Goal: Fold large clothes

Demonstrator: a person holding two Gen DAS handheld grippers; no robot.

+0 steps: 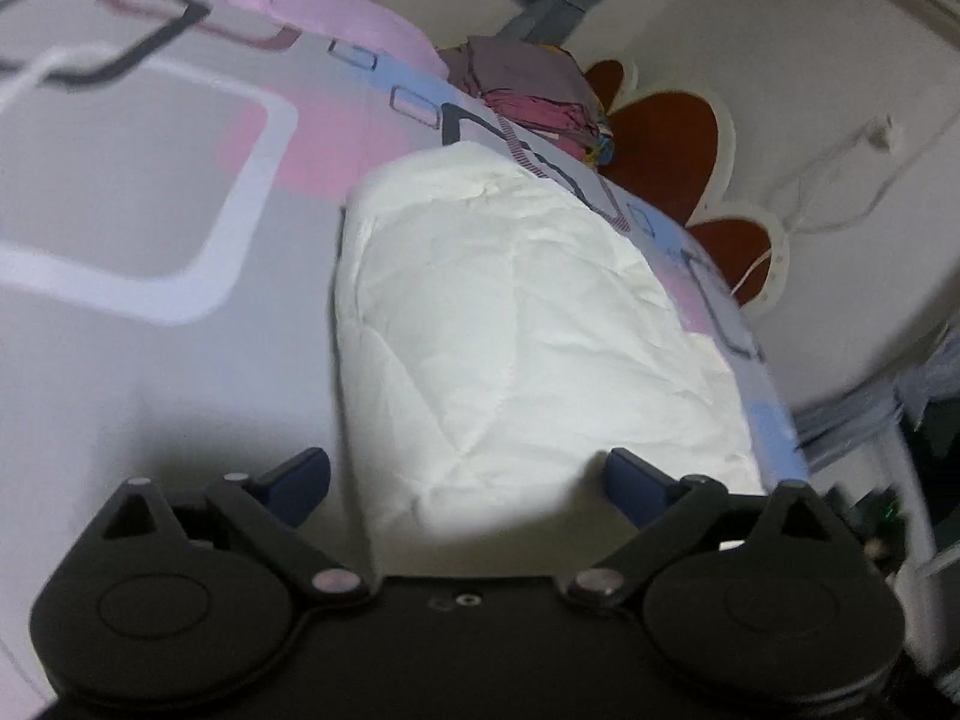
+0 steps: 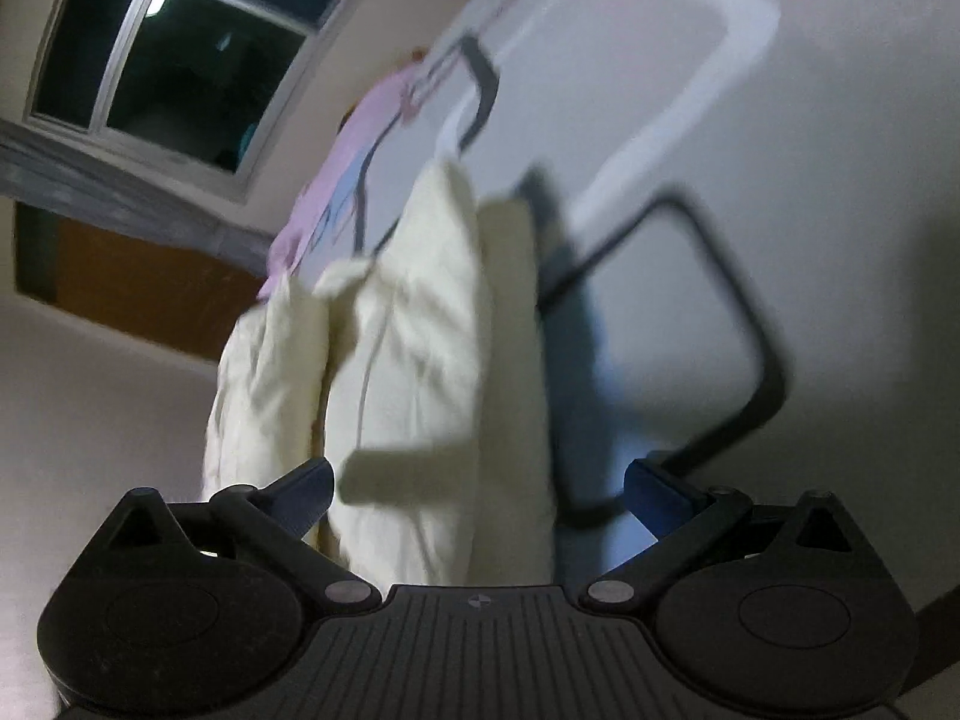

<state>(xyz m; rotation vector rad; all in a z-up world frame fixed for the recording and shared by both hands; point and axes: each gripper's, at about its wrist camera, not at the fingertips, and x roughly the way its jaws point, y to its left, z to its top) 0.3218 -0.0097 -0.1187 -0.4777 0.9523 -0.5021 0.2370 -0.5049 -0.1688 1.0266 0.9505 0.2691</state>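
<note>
We see the white garment lying folded into a long, narrow bundle on the bed sheet, which is grey with pink patches and white and dark rounded-square outlines. In the left wrist view, the left gripper has its jaws spread wide and released, gripping nothing. The near end of the garment lies between the two blue fingertips, below and ahead of them, and we see a gap between cloth and each tip. The bundle runs away from the jaws toward the far edge of the bed. Beyond it, near that edge, sits a small stack of folded clothes in purple and pink, and a pink cloth lies along the far side of the bed.

In the right wrist view, the right gripper also has its jaws released and wide apart. The white garment appears cream here and is blurred; it lies ahead, between the two fingers but nearer the left-hand one in this view, whose tip overlaps the cloth's edge in the picture. Whether it touches we cannot tell. A window shows dark at the upper left.
</note>
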